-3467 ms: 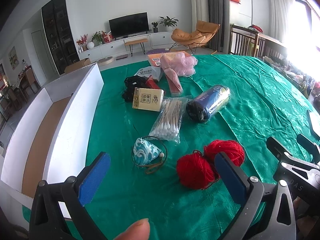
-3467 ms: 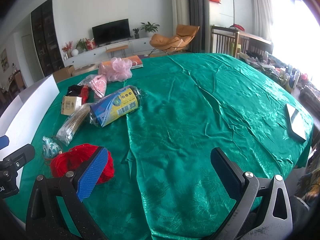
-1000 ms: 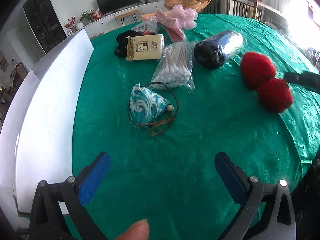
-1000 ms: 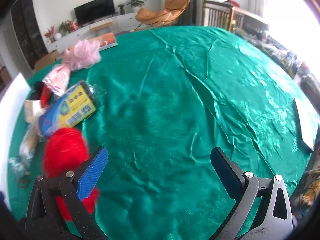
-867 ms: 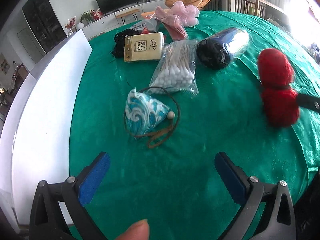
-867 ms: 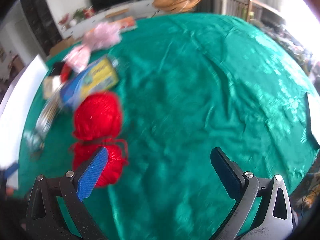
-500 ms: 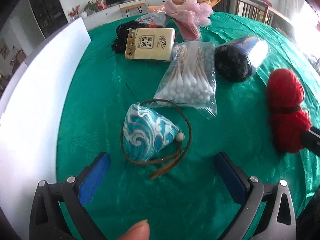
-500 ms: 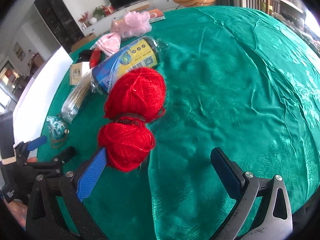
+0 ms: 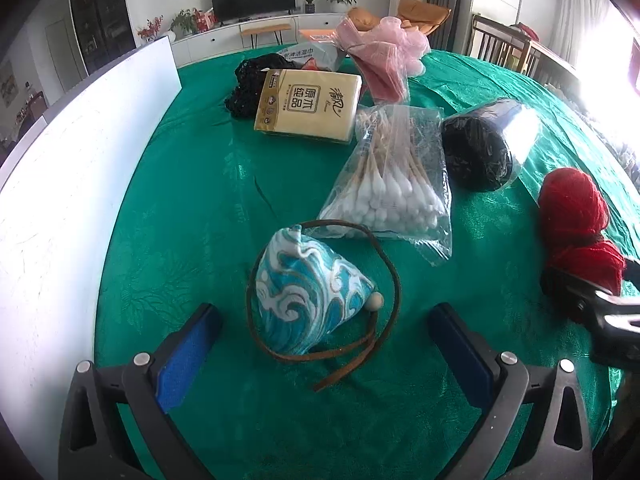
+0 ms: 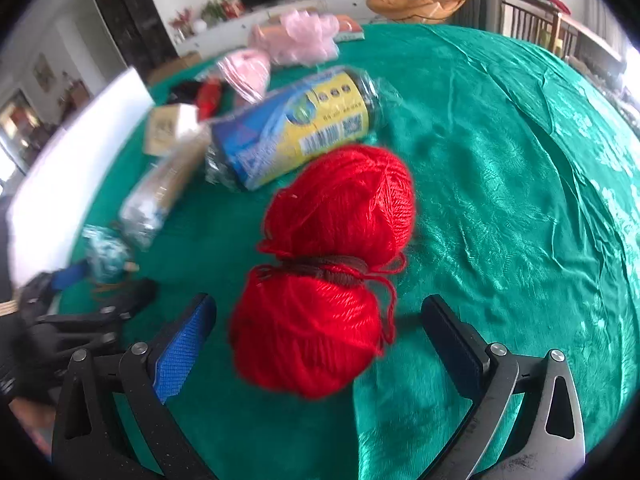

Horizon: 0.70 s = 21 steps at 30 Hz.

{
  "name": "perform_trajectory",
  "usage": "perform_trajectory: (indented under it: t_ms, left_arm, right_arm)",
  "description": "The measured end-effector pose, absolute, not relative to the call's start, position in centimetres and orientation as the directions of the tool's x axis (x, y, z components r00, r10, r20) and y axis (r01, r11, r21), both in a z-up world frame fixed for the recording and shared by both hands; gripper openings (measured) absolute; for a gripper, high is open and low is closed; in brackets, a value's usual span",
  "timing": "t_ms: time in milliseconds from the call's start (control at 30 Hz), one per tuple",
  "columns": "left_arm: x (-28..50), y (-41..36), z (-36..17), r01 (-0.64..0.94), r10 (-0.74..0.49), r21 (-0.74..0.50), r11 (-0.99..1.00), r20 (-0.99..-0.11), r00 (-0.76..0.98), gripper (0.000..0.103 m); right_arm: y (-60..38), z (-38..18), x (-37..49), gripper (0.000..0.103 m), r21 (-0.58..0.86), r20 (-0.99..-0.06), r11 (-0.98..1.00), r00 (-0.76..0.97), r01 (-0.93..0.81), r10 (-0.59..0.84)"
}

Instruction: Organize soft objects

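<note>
A: Between the wide-spread blue pads of the left gripper (image 9: 322,346) sits the blue wave-patterned pouch (image 9: 308,300), its brown cord (image 9: 390,280) looped around it and trailing toward the right-hand pad. Nothing is held; the jaws stand fully apart, clear of the fabric on both sides.

B: And the right gripper (image 10: 318,338)?

A: Same posture. Its jaws are spread with the red yarn (image 10: 328,264) lying between them, the nearer ball level with the pads and the farther ball ahead of the tips, toward the wrapped blue-and-yellow roll (image 10: 296,128). No contact that I can make out, though that view is blurred.

B: So which step is this?

A: The approach, I'd say: both tools lined up on a soft item, neither grasp made.

B: What does the next move call for?

A: Probably closing gently. The pouch will squash, so the left pads should meet its body, not the cord. The yarn is bound at its waist; pinching the near ball should lift both. The white box wall (image 9: 80,184) lies beyond the left-hand pad, likely the destination.
</note>
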<state>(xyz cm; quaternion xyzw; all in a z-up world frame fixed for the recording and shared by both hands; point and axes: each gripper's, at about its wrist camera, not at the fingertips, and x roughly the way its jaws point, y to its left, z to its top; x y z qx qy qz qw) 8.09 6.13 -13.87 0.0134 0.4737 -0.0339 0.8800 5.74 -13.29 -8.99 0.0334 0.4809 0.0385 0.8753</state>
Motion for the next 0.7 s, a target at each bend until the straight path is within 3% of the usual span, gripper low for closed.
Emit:
perform_trajectory:
  t_ms: [133, 700]
  left_arm:
    - [9.0, 6.1, -13.7, 0.069, -0.045, -0.009, 0.998, -0.839, 0.543, 0.103]
    - [9.7, 6.1, -13.9, 0.058, -0.041, -0.009, 0.998, -0.818, 0.574, 0.103]
  right_arm:
    - [-14.3, -9.6, 7.6, 0.102, -0.003, -0.84, 1.0, 0.542, -0.012, 0.004]
    - [-16.5, -10.0, 10.6, 0.102, -0.009, -0.801, 1.0, 0.598, -0.004, -0.004]
